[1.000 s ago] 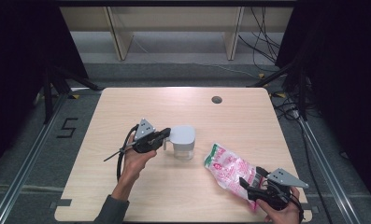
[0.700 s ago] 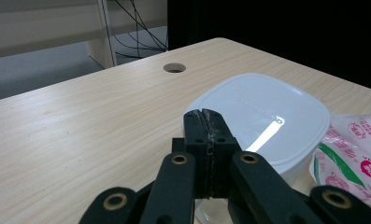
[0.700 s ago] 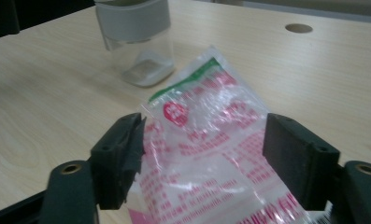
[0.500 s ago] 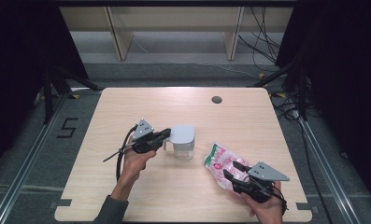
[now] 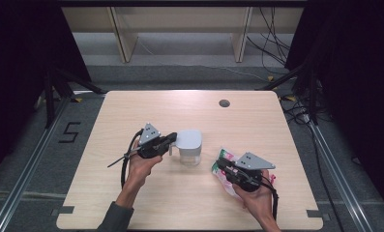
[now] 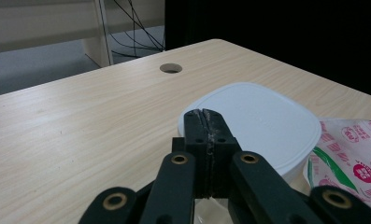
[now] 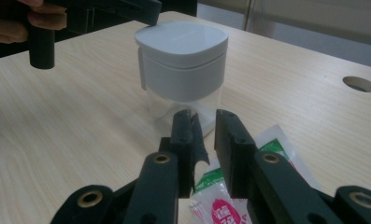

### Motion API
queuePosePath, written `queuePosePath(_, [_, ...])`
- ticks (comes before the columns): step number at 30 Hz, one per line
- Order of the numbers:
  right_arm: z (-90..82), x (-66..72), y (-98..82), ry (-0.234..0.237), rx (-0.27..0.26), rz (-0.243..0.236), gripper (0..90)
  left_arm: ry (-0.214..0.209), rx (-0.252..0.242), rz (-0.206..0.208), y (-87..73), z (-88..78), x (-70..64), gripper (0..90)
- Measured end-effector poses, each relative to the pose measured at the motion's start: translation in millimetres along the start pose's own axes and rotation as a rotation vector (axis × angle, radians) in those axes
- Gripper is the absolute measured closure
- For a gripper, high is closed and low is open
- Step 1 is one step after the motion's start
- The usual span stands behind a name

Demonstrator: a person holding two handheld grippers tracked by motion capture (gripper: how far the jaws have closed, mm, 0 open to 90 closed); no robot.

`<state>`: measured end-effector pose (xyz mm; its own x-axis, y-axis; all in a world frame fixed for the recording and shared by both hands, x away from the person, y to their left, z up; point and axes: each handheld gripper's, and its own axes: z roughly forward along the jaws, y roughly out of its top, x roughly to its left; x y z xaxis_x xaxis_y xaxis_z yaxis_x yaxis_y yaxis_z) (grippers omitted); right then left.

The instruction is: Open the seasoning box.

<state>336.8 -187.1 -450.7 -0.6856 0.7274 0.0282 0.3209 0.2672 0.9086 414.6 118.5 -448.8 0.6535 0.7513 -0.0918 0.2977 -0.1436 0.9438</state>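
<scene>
A pale wooden table (image 5: 131,116) carries everything. Near its middle stands a clear container with a white square lid (image 5: 190,146), the landmark here. Just beside the container's front right lies a pink, white and green packet (image 5: 222,157), partly under the right gripper (image 5: 223,166). Its jaws have just been closing, with the packet's edge between them and a narrow gap left. The left gripper (image 5: 172,138) touches the container's left rim, jaws pressed together.

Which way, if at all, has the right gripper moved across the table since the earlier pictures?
Yes. In the high view the right gripper has moved left, from the table's right edge toward the white-lidded container, its jaws just closing around the snack packet.
</scene>
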Motion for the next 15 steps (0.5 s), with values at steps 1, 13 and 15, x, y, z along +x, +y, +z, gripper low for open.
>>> queuePosePath(1, [0.8,-0.1,1.9,-0.013,-0.003,-0.017,82.1,0.000,0.001,-0.003,0.2,0.0,-0.1,88.8])
queuePosePath(13, [33.1,-6.2,17.4,-0.020,-0.003,-0.007,89.2,0.005,0.015,0.015,2.1,0.1,-0.4,88.2])
queuePosePath(15, [39.8,-8.9,19.4,0.001,0.001,-0.043,89.6,0.000,0.013,0.008,2.1,-0.2,-0.5,88.2])
